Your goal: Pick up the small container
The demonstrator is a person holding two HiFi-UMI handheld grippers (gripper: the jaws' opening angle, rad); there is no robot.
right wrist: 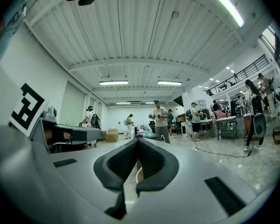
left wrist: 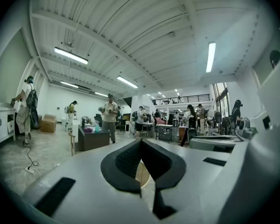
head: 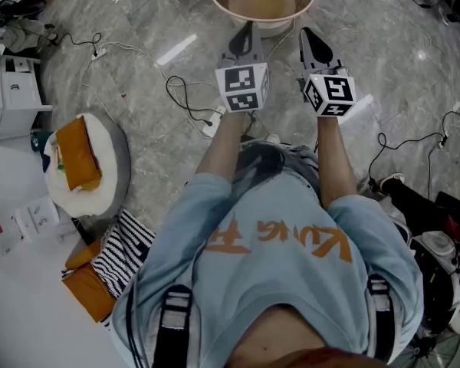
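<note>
In the head view a person stands on a marble floor and holds both grippers out in front, level and side by side. A round beige basin (head: pixel 261 2) with brownish contents sits on the floor just beyond their tips. I cannot pick out a small container in any view. The left gripper (head: pixel 248 27) is shut, and its dark pads meet at the tip (left wrist: pixel 141 141) with nothing between them. The right gripper (head: pixel 305 34) is shut and empty too (right wrist: pixel 137 141). Both gripper views look out level across a large hall, and a sliver of beige rim (left wrist: pixel 142 174) shows below the left gripper's jaws.
Cables and a power strip (head: pixel 211 123) lie on the floor in front of the person's feet. To the left are a white round cushion (head: pixel 100 167) with an orange item on it, a white cabinet (head: pixel 15 98) and a striped cloth (head: pixel 123 255). Several people stand in the hall (left wrist: pixel 110 115).
</note>
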